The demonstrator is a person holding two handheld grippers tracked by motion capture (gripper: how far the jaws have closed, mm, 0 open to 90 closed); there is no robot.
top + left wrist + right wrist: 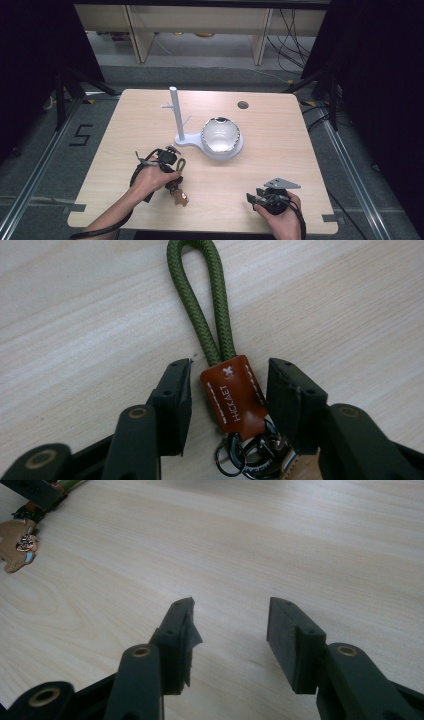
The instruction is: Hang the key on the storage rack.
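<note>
My left gripper (pixel 229 385) jaws straddle the keychain (pixel 232 390), released; right gripper (pixel 229 630) released at five o'clock. White stand (pixel 177 117) beside bowl (pixel 221 136), contents unclear.

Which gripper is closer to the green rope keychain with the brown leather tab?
Left. The left gripper sits open astride the green rope keychain's brown leather tab; the right gripper is open over bare table, well to its right.

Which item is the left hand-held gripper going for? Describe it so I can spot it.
On the light wooden table, near its front-left, between the left hand-held gripper's open jaws: the olive-green braided cord loop with a brown leather tab and metal rings. Nothing else there is corded.
</note>
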